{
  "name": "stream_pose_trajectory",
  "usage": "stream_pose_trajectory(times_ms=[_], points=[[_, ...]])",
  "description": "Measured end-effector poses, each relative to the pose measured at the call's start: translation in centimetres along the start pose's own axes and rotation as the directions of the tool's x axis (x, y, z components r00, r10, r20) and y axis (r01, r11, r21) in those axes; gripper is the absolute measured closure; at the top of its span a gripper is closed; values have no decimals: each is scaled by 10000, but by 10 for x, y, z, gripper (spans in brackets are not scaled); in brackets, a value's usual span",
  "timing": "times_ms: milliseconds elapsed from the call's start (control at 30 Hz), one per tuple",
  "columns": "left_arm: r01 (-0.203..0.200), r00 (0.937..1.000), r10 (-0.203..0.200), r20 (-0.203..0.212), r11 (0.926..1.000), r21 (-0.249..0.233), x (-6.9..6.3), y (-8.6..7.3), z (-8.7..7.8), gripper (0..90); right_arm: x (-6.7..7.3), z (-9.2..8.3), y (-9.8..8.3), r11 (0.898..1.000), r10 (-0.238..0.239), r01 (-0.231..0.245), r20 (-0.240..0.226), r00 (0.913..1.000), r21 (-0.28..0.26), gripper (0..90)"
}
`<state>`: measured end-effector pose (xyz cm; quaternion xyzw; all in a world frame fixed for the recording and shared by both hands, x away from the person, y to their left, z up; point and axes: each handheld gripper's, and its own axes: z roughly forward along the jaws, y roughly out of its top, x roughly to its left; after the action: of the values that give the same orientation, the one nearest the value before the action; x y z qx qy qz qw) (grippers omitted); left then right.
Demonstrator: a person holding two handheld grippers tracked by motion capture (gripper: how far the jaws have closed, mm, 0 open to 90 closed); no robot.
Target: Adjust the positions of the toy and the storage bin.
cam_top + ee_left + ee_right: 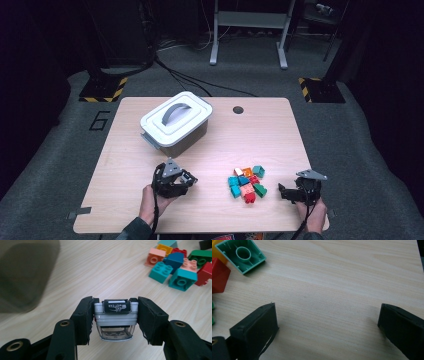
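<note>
Dark carpet and cable runs are surrounding a pale wooden table (125, 150) with rounded corners, where a person is sitting at the near edge with a gripper in each hand. Toward the far left of the tabletop a grey plastic box with a white handled lid (176, 123) is standing closed, and to its right, near the front, a heap of small coloured building bricks (246, 182) — teal, orange, red, green, pink — is lying loose.

In the left gripper view, the left gripper (115, 311) is clamping a small white and clear toy car with a black label on its end (116, 317); both black pads are pressing flat against its sides, so the jaws are standing narrowed to the car's width, and it is being carried just above the wood. That side-on grip is probably chosen because the flat flanks give the pads something square to bite. In the high view this gripper (187, 179) is sitting between the box and the bricks, pointing toward the pile, with the box blurred at the edge of its own camera.

Over at the right, the right gripper (281, 192) is resting low beside the bricks with its jaws spread wide and nothing between them — seemingly waiting, perhaps to deal with the lid.
</note>
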<state>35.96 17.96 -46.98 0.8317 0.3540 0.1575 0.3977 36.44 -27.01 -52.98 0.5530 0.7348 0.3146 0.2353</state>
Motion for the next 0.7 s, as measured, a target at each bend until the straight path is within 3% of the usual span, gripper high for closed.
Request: stream_pose_trajectory(times_ms=[400,700], points=[[-496,9941,461,980,9982,336,-34,4,34,483,0,0,0,10000,14,-14,31,10000,-12,21],[-490,9915,425,1228,9975,501,-37,1,41,458,0,0,0,10000,16,-16,27,10000,-13,23]])
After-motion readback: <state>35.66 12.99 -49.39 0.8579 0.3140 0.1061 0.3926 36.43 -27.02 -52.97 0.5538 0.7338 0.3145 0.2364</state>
